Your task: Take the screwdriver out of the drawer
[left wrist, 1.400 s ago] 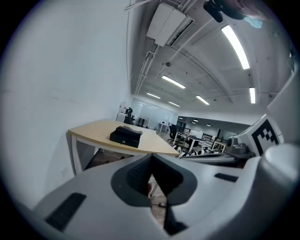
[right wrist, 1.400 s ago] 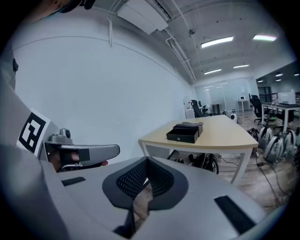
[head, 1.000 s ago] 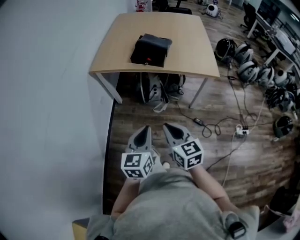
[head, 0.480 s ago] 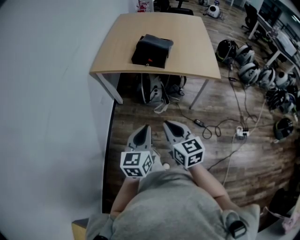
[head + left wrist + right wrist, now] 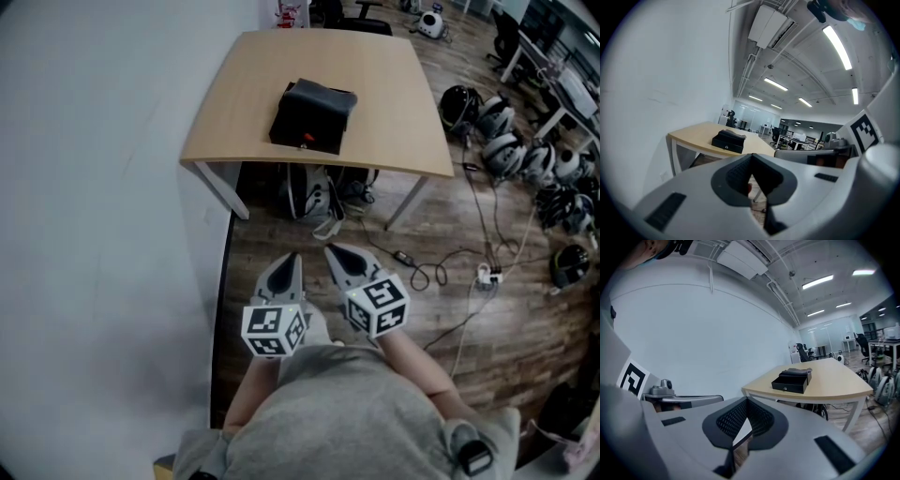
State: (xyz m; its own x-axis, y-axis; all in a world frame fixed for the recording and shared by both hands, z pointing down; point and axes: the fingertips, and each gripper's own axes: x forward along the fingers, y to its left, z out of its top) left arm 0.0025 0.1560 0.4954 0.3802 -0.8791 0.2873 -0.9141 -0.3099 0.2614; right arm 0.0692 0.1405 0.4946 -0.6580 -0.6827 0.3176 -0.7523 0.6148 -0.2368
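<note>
A small black drawer box (image 5: 312,117) stands on the light wooden table (image 5: 394,84) ahead of me; its front with a small knob faces me and looks closed. No screwdriver shows in any view. My left gripper (image 5: 290,258) and right gripper (image 5: 335,253) are held side by side over the wooden floor, well short of the table, both shut with nothing between the jaws. In the left gripper view, the box (image 5: 729,140) sits beyond the left gripper (image 5: 752,180). From the right gripper (image 5: 740,430), the right gripper view shows the box (image 5: 792,379) on the table (image 5: 834,385).
A white wall (image 5: 94,187) runs along the left. Bags (image 5: 314,197) lie under the table. Cables and a power strip (image 5: 487,275) cross the floor at the right, beside several helmets (image 5: 506,141). Desks and chairs stand farther back.
The table and box have drifted lower and a little right in the head view, so I am closer to them. Both grippers keep their place in that view and stay shut.
</note>
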